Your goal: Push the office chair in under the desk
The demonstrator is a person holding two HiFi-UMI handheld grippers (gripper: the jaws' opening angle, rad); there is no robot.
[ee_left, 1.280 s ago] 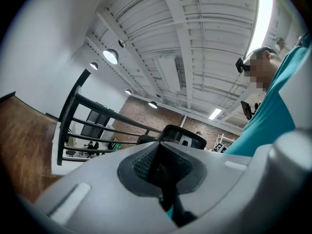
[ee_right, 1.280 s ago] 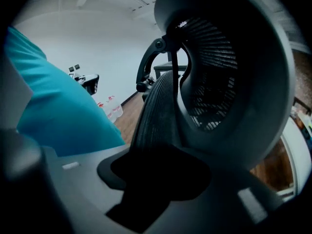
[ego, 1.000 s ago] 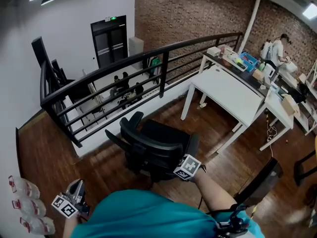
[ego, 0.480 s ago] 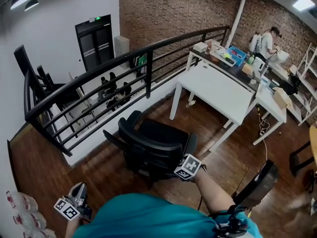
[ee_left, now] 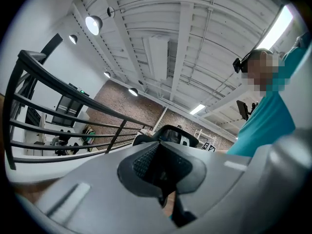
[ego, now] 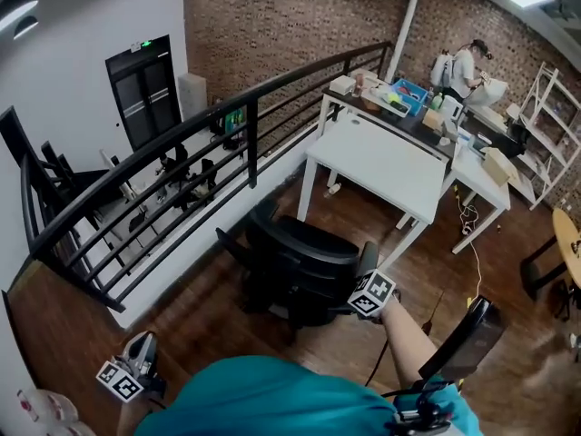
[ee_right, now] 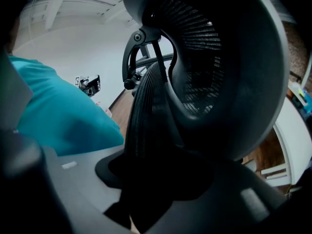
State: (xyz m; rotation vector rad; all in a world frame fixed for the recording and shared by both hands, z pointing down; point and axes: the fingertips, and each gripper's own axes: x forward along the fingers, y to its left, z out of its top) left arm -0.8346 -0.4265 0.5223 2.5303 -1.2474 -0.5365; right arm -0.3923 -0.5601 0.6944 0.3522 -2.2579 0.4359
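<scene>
The fingers (ee_right: pixel 73 179) of the right gripper (ee_right: pixel 156 174) are clamped on the ribbed edge of the office chair's (ego: pixel 304 252) backrest, a thin bite on one side of it rather than a hold across its middle. The left gripper's (ee_left: pixel 163 179) fingers (ee_left: pixel 97 189) are pressed together with nothing between them, and that gripper hangs low at the person's side, well away from the desk (ego: pixel 381 162) and pointing up at the ceiling. The chair stands on the wood floor near the desk's closest corner. Its seat is turned roughly toward the desk but is not yet under it, and it looks offset toward the desk's corner leg (ego: pixel 302 193) rather than lined up with the gap between the legs. Pushed from here with one off-centre grip, the seat may well swivel on its base or the castors may veer. An armrest (ego: pixel 229 241) or the seat edge could then knock that leg instead of sliding in. The fingers might also slip off the backrest edge if the chair jams. I cannot tell whether the armrests would clear the desk's underside. The black railing (ego: pixel 182 143) runs beside the desk on the chair's far side, so a veer that way would bring the chair up against it.
</scene>
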